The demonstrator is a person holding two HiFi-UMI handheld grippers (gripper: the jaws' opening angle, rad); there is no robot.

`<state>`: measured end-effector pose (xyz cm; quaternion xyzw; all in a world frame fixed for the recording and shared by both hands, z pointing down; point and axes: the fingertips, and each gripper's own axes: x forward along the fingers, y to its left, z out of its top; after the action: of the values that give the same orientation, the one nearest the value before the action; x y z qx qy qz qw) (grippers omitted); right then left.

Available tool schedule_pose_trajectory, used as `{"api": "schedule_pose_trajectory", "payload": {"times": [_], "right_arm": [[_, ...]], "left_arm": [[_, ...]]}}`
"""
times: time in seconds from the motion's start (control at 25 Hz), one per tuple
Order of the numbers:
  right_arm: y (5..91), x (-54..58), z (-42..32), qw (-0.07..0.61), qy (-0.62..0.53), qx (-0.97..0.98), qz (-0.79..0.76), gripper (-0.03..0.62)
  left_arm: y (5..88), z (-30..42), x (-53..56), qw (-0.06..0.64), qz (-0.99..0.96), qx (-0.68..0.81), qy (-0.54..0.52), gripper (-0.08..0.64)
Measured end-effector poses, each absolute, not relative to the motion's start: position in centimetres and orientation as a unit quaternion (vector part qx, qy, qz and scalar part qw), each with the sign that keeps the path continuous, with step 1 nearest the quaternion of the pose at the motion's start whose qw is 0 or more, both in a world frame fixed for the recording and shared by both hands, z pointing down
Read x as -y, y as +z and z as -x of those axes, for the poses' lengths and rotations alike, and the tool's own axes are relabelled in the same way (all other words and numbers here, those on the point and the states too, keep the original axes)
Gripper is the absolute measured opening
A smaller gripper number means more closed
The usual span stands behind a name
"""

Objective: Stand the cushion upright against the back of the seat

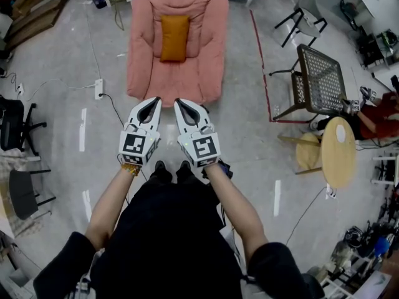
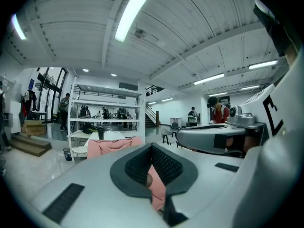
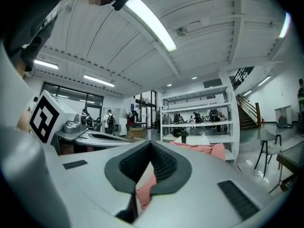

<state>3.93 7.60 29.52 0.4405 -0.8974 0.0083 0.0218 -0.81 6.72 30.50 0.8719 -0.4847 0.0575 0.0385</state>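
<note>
Because the orange square cushion (image 1: 174, 37) lies flat on the soft pink seat (image 1: 209, 61) ahead, out of reach, we hold the left gripper (image 1: 156, 99) and right gripper (image 1: 177, 101) with jaws shut, empty.

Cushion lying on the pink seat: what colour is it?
The cushion is orange; the head view shows it best.

Lighting: bright, even, from overhead. Long white fluorescent ceiling tubes (image 2: 135, 8) blow out to glare in both gripper views.
Shadows: soft and faint on the pale grey concrete floor (image 1: 243, 148).
Distortion: strong fisheye bending; black vignetted corners in the gripper views.
Focus: head view sharp; the white left gripper (image 2: 152, 145) shell goes soft close to the lens.
</note>
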Motion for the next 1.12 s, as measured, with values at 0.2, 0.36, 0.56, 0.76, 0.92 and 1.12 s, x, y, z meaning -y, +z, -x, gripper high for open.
{"api": "schedule_pose_trajectory", "payload": {"times": [0.2, 0.36, 0.56, 0.76, 0.92, 1.12], "right_arm": [[28.9, -7.5, -3.6, 0.022, 0.006, 0.898, -0.439, 0.015], [29.1, -7.3, -3.7, 0.019, -0.001, 0.899, -0.438, 0.015], [29.3, -7.6, -3.4, 0.027, 0.008, 0.902, -0.431, 0.015], [30.1, -7.1, -3.4, 0.028, 0.004, 0.901, -0.432, 0.015], [30.3, -7.1, -3.2, 0.032, 0.013, 0.902, -0.430, 0.015], [30.9, -6.4, -3.1, 0.028, 0.005, 0.904, -0.427, 0.015]], "left_arm": [[30.2, 0.6, -6.6, 0.033, -0.874, 0.482, 0.056, 0.012], [30.3, 0.3, -6.6, 0.035, -0.874, 0.480, 0.064, 0.012], [30.5, 0.4, -6.7, 0.039, -0.873, 0.481, 0.067, 0.012], [31.1, 0.5, -6.5, 0.039, -0.873, 0.482, 0.064, 0.012], [31.3, 0.6, -6.3, 0.043, -0.871, 0.486, 0.065, 0.012], [31.5, 0.5, -5.5, 0.043, -0.869, 0.489, 0.063, 0.012]]}}
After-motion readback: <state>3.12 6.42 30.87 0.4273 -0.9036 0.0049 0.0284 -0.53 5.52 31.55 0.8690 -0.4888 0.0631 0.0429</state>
